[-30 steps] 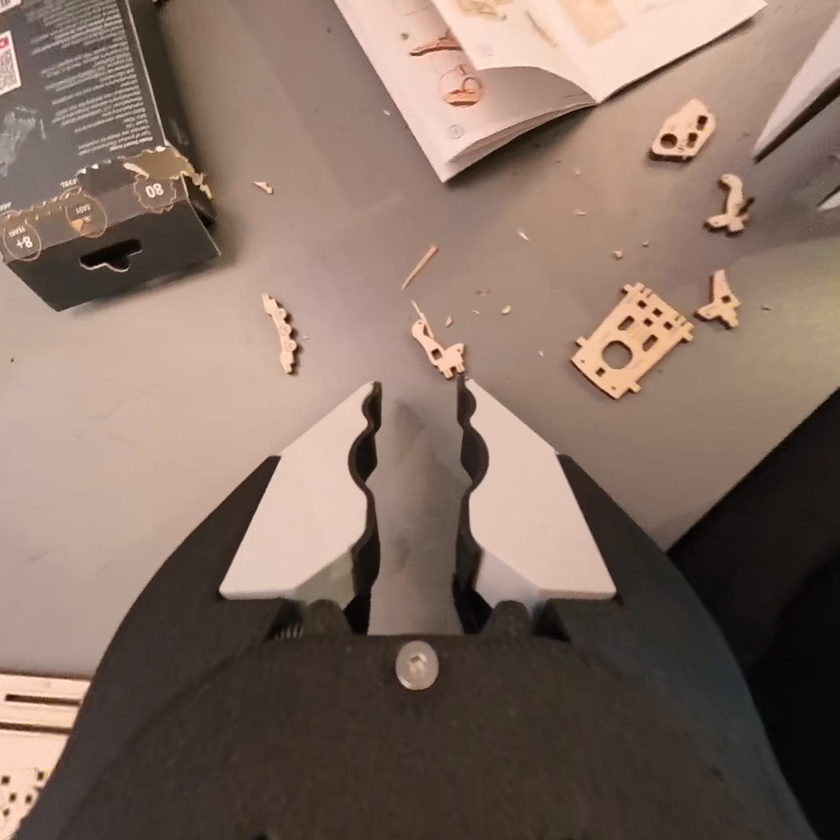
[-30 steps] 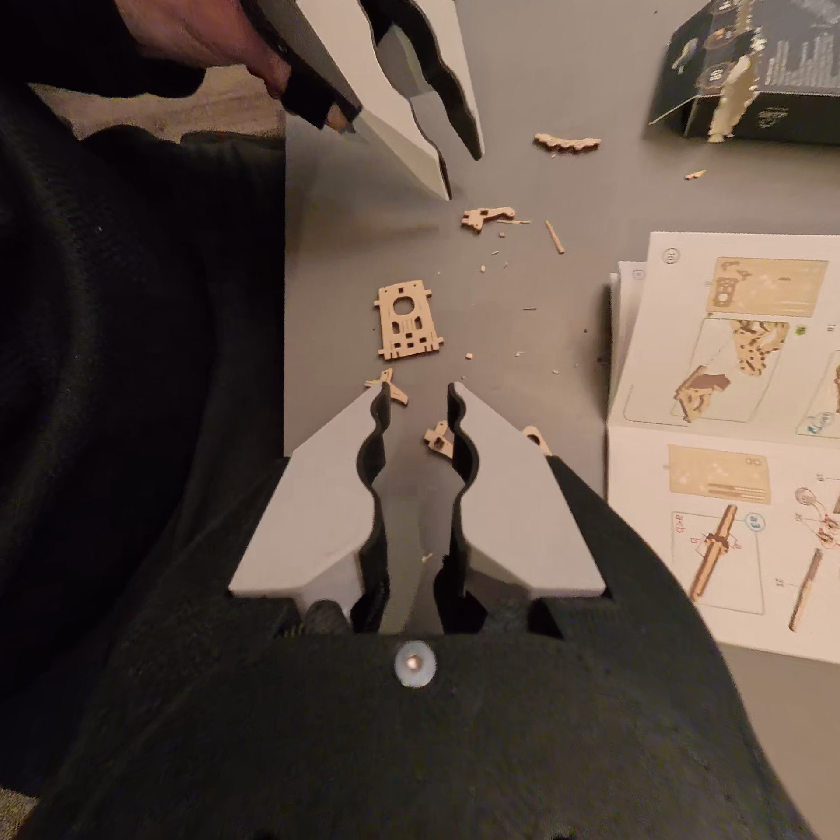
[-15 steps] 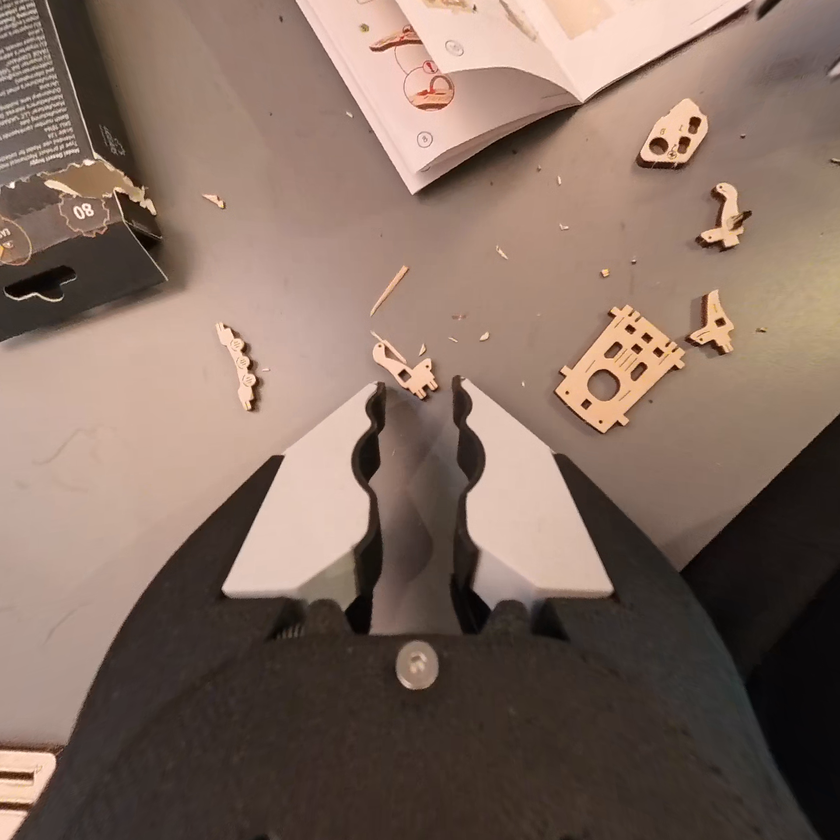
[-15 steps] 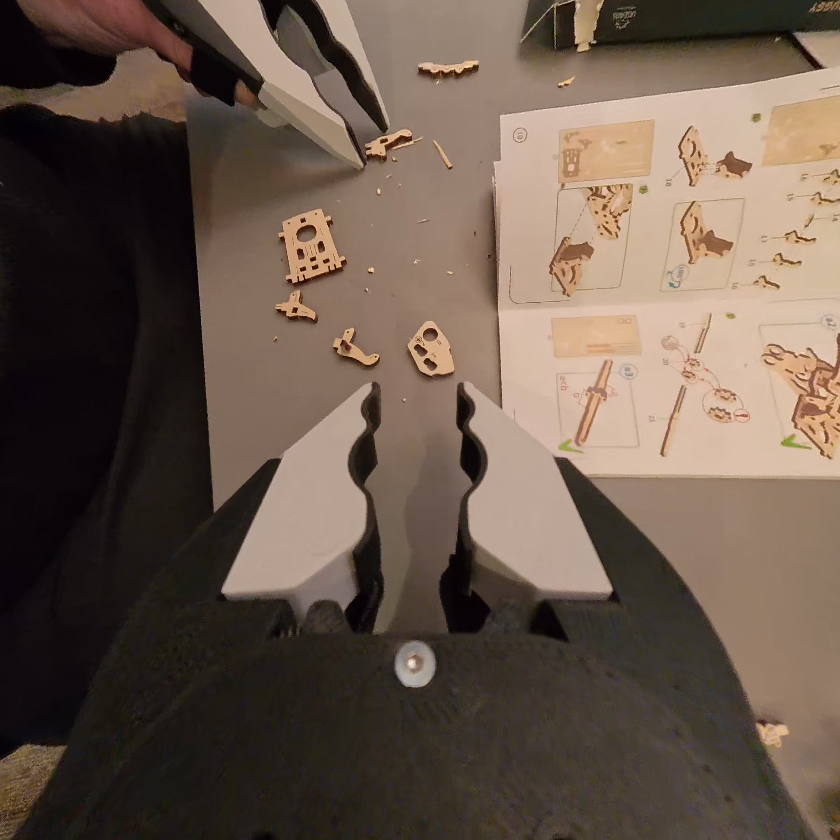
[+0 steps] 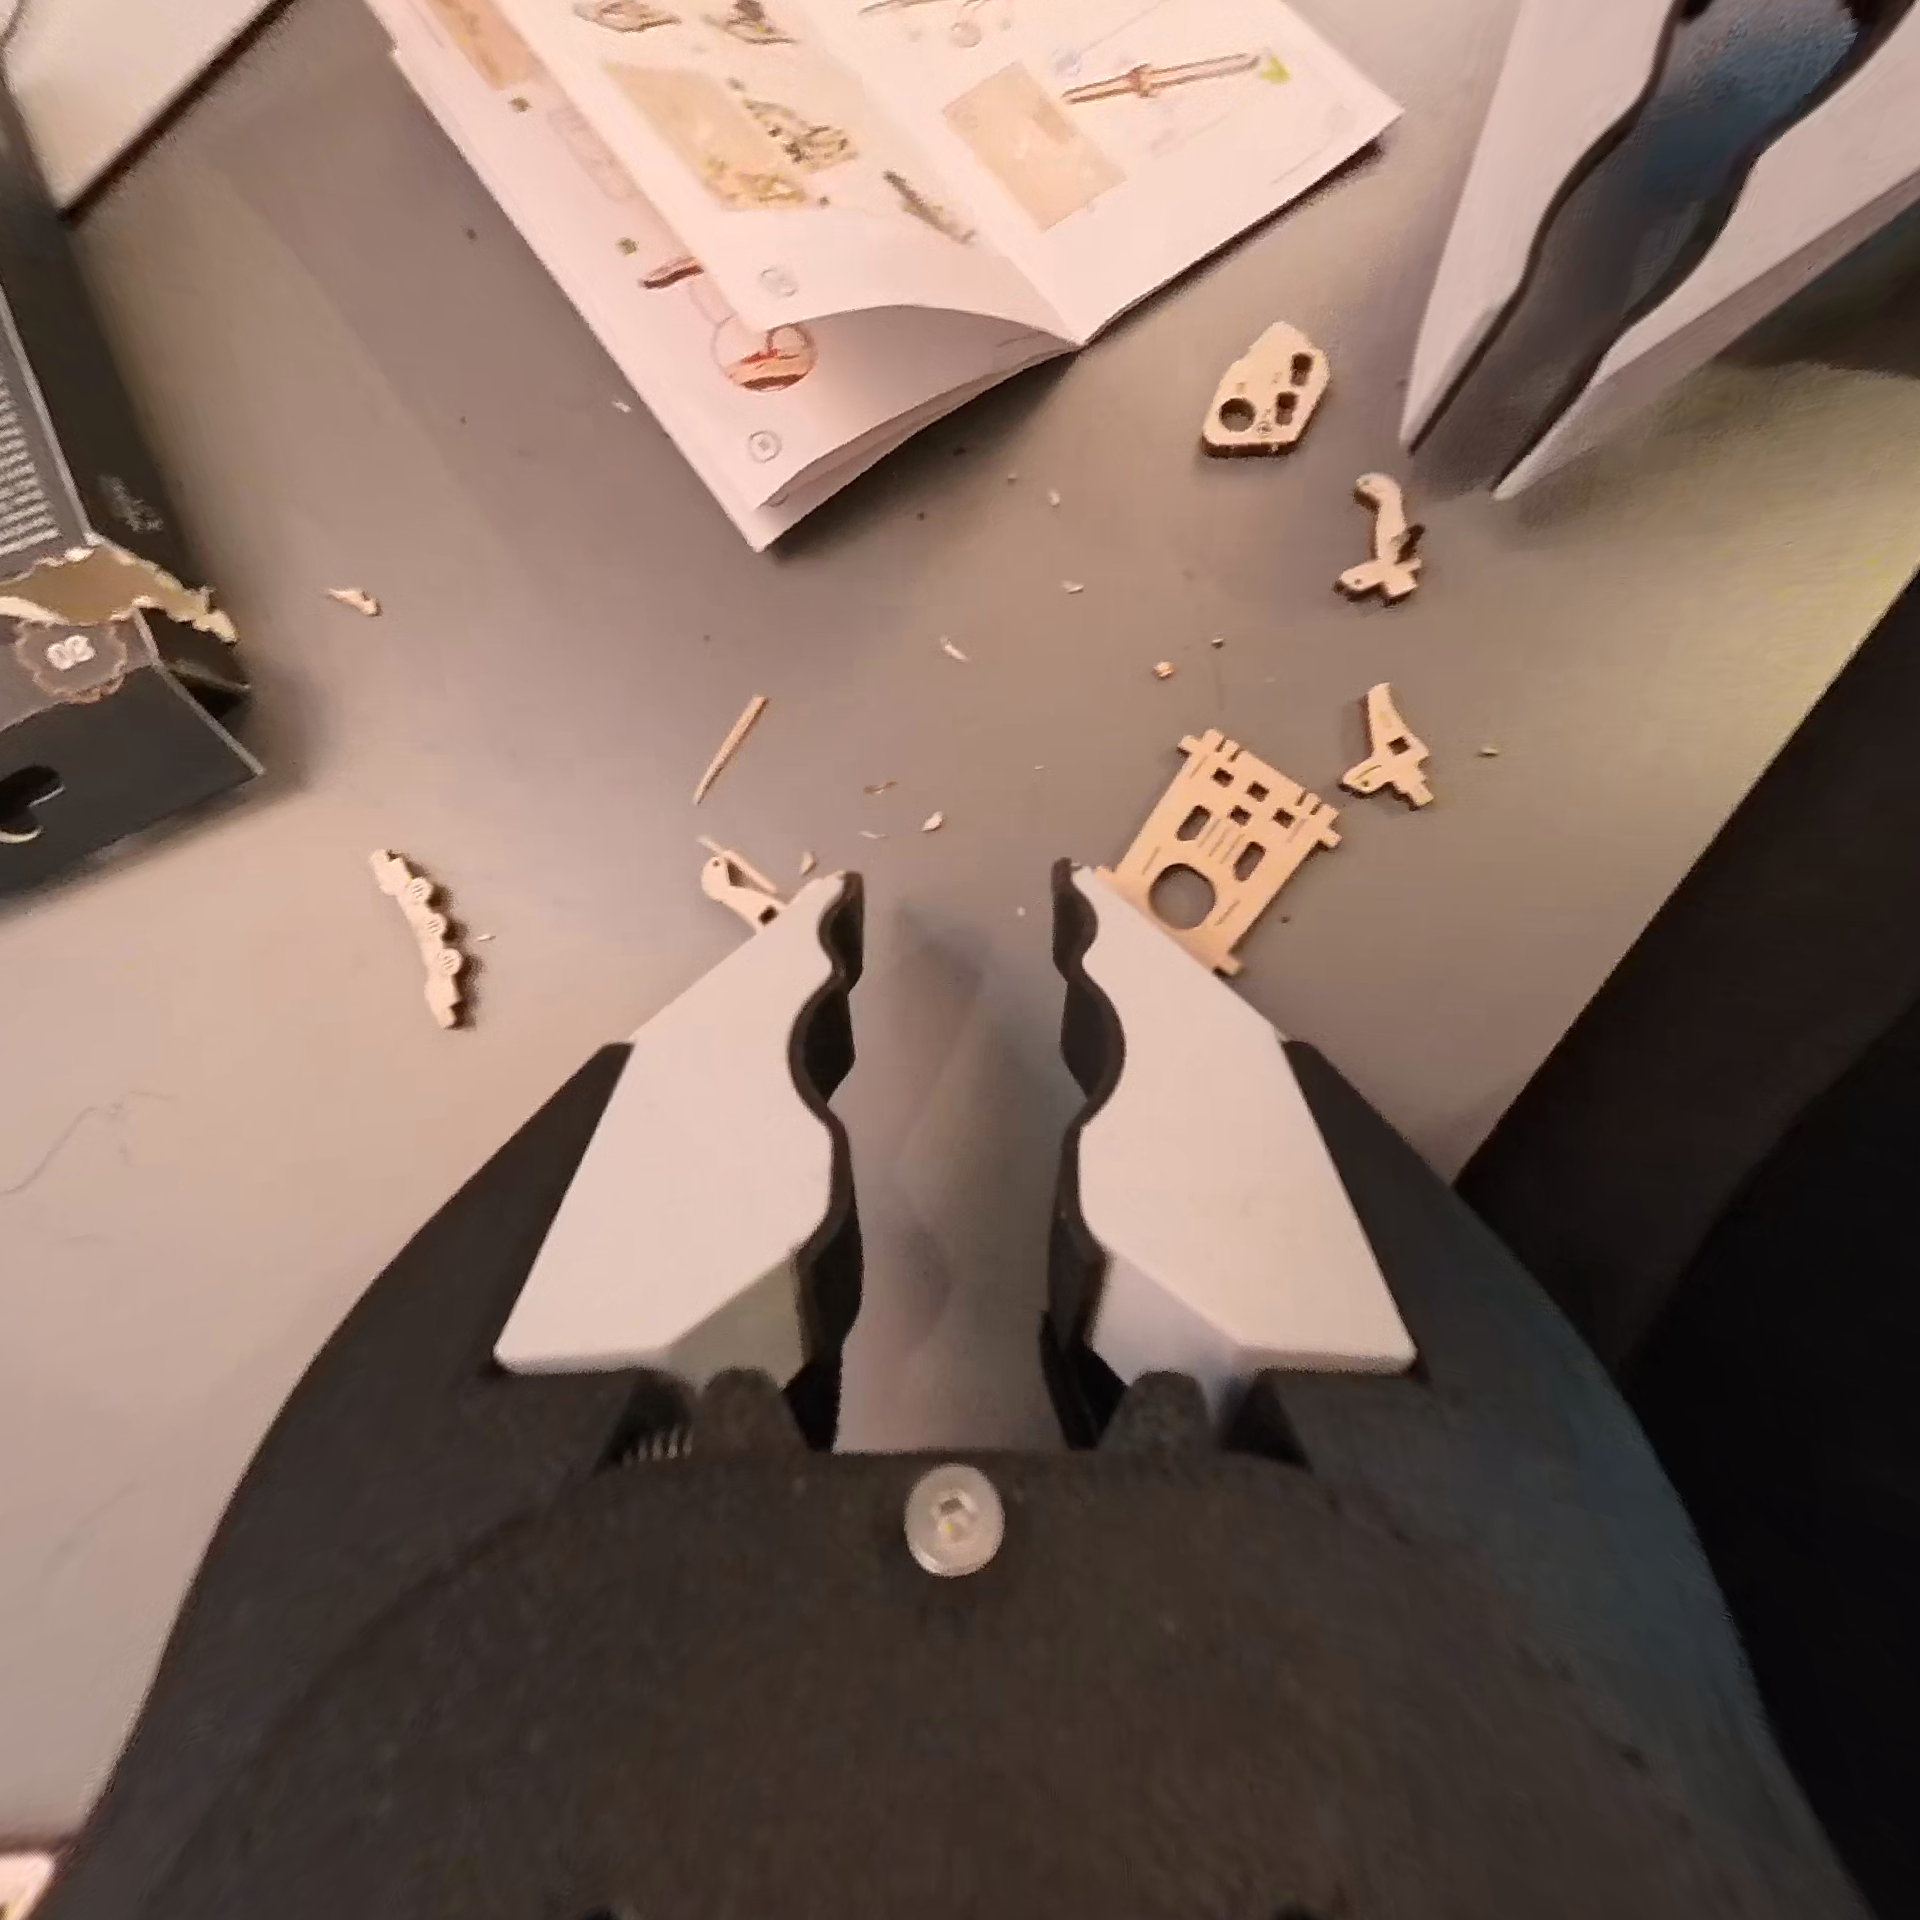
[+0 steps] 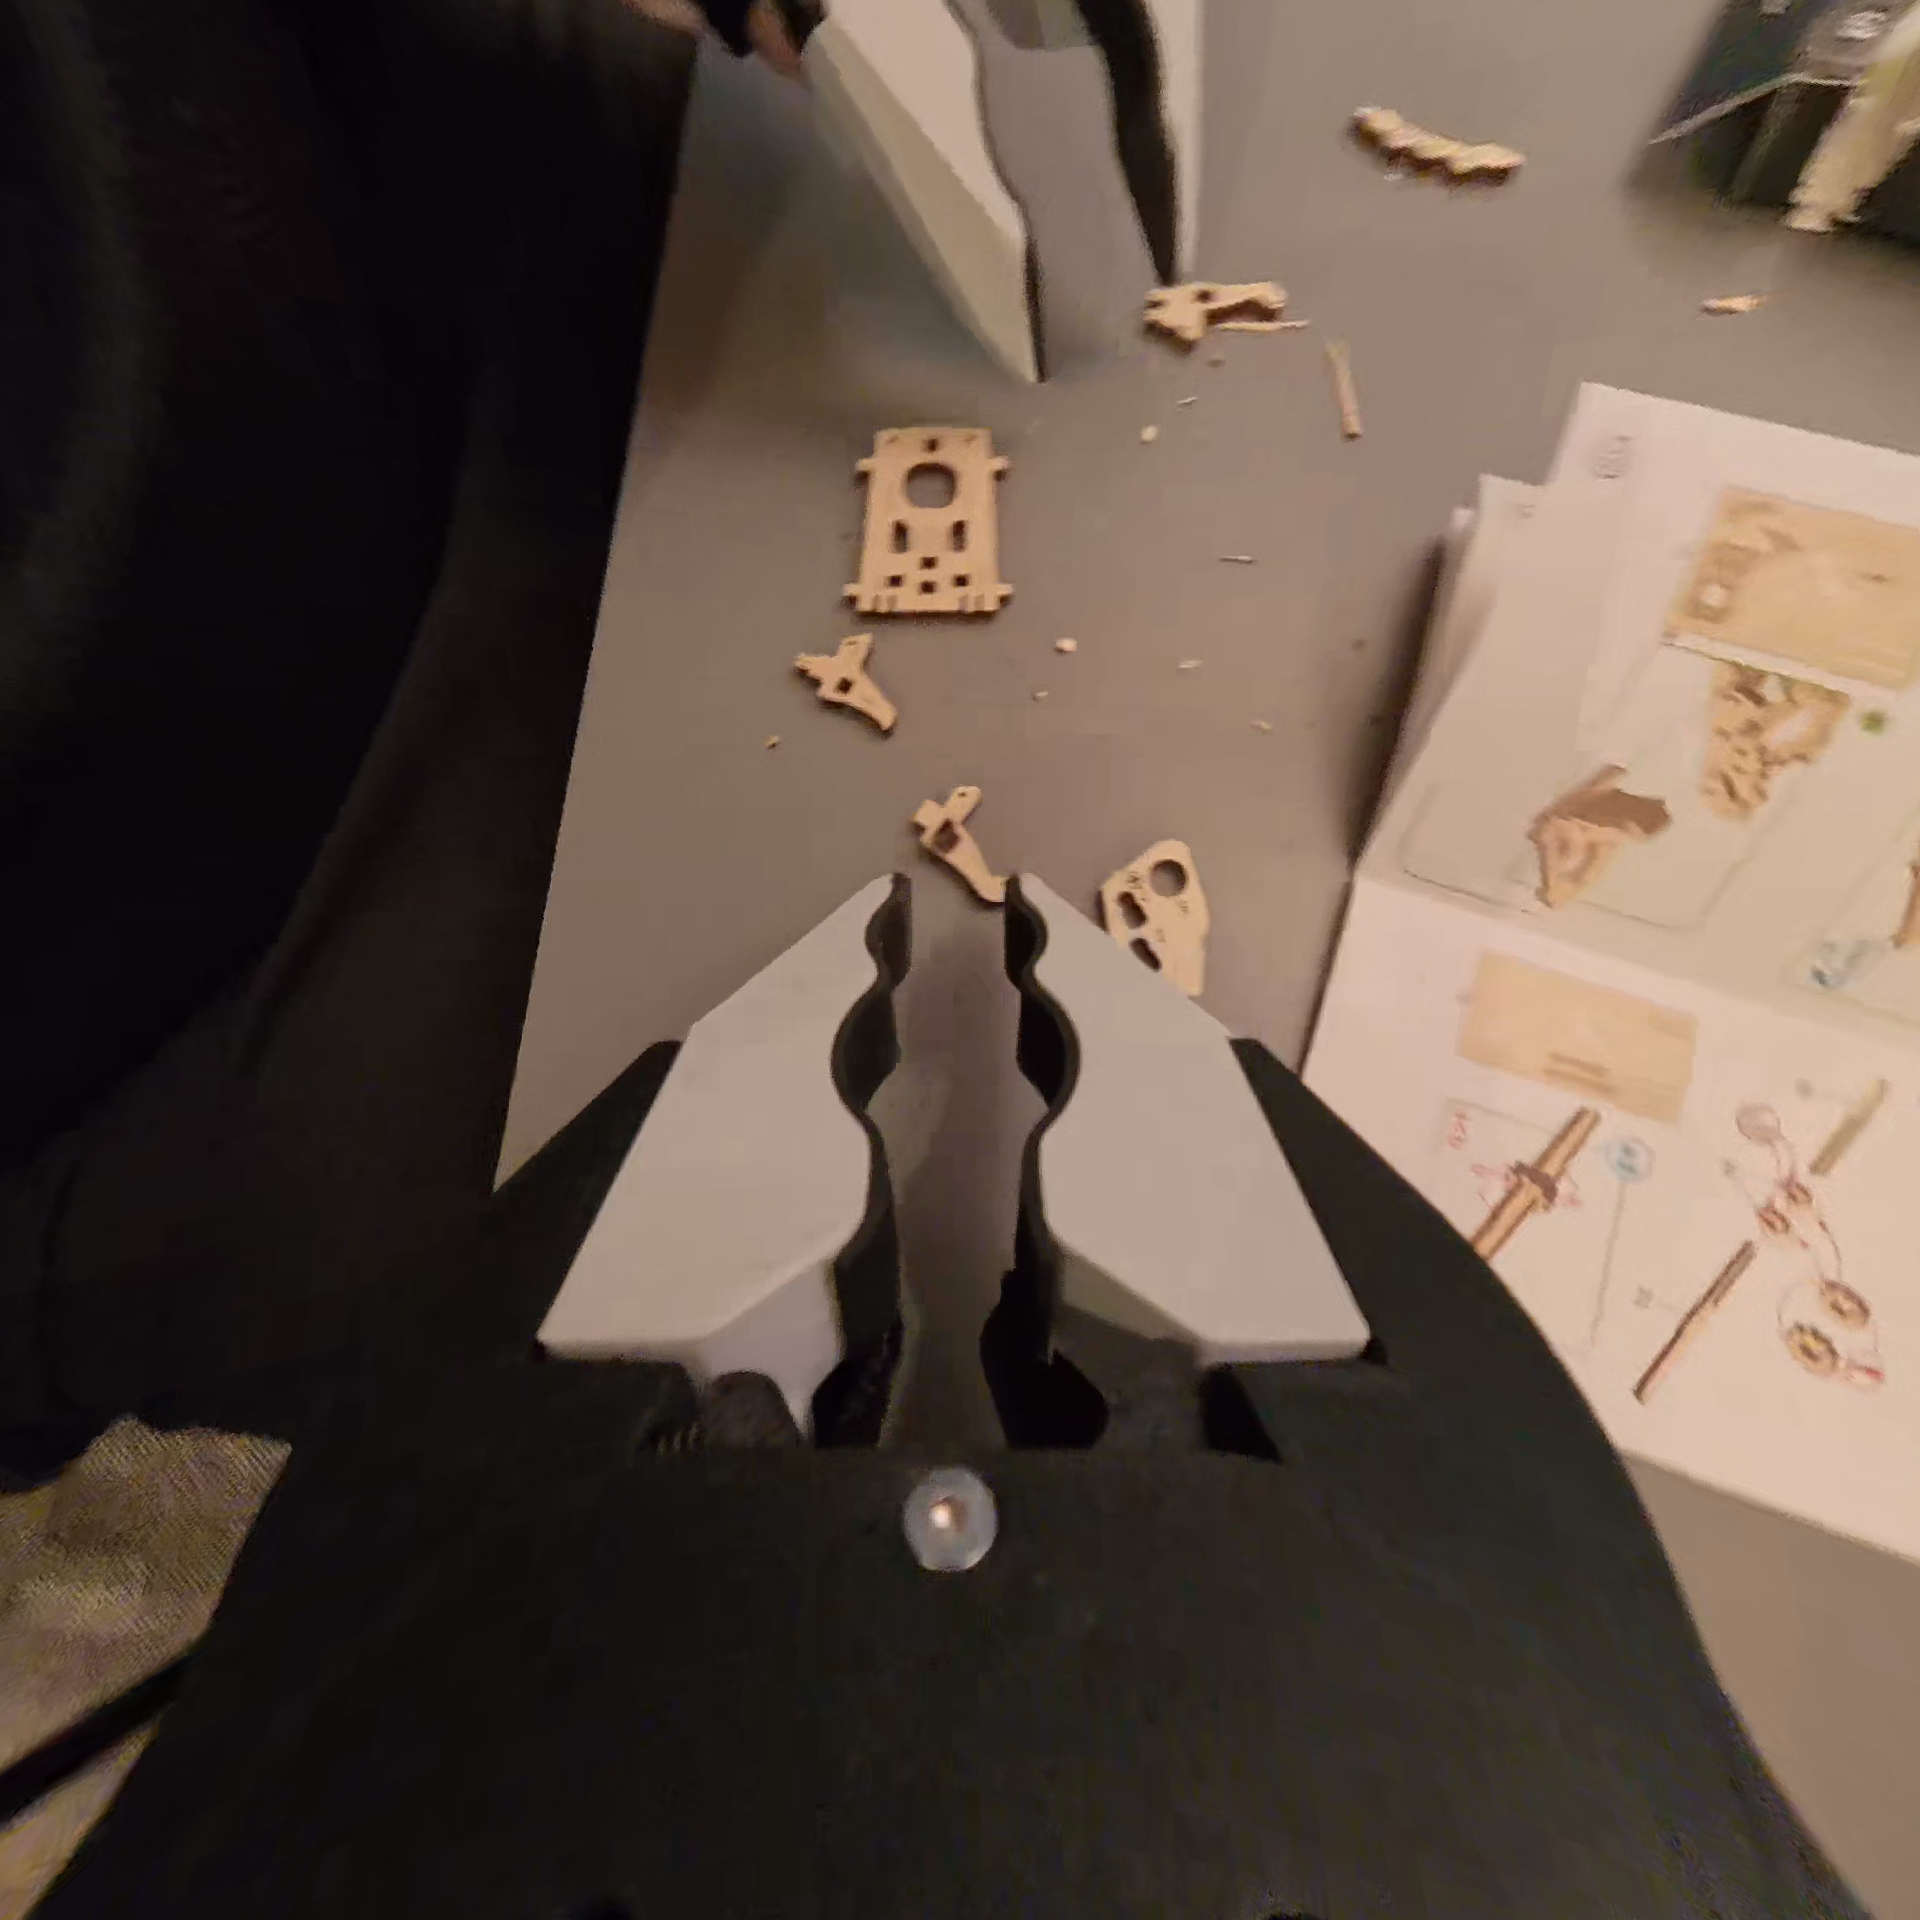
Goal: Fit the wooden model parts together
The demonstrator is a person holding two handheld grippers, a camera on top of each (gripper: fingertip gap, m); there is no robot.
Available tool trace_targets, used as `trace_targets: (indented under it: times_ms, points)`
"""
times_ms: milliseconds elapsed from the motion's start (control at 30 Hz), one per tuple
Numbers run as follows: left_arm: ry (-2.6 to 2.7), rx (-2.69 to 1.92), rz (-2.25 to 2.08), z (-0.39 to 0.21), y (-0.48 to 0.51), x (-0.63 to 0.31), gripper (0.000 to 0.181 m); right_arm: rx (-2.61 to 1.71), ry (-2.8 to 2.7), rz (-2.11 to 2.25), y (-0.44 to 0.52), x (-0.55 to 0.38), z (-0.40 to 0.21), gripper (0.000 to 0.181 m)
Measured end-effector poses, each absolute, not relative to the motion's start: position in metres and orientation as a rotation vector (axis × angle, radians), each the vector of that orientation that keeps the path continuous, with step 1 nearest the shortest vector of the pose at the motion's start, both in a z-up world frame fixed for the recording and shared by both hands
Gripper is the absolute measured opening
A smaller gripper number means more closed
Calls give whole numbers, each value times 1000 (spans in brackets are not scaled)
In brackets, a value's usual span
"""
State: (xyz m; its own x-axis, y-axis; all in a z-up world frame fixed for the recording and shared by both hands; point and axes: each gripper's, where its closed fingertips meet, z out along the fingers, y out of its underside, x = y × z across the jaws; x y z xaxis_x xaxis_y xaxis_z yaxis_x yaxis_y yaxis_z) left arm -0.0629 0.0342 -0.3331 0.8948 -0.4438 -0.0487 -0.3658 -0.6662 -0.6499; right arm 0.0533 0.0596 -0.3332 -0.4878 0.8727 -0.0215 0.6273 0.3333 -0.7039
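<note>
Seen from the left wrist, the left gripper [image 5: 956,894] hangs over the grey table [image 5: 520,644] with its fingers apart and nothing between them; a small hooked piece [image 5: 740,888] lies just beside its left fingertip and the slotted wooden plate [image 5: 1221,847] just beside its right one. Farther off lie a rounded plate with holes [image 5: 1265,393], two small bracket-shaped pieces [image 5: 1382,540] [image 5: 1390,750], a notched strip [image 5: 428,937], the open instruction booklet [image 5: 883,208] and the torn dark box [image 5: 94,665]; the right gripper [image 5: 1652,239] shows at the upper right. From the right wrist, the right gripper [image 6: 958,894] is likewise parted and empty, a bracket piece [image 6: 956,836] lying just ahead of its tips, the rounded plate [image 6: 1158,912] to their right and the slotted plate [image 6: 930,538] beyond, near the left gripper [image 6: 1049,187]. Every wooden part visible lies loose and separate on the table; by these views, no joint has been made and the whole assembly appears still to be done.
</note>
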Motion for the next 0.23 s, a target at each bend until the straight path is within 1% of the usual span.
trace_targets:
  times_ms: [67,233]
  points:
    - [602,-2361,-153,-334,34,-57,34,-1256,-2294,858,58,52,-337,12]
    - [643,-2335,-195,-332,35,-43,34,-1203,-2367,850,57,46,-344,15]
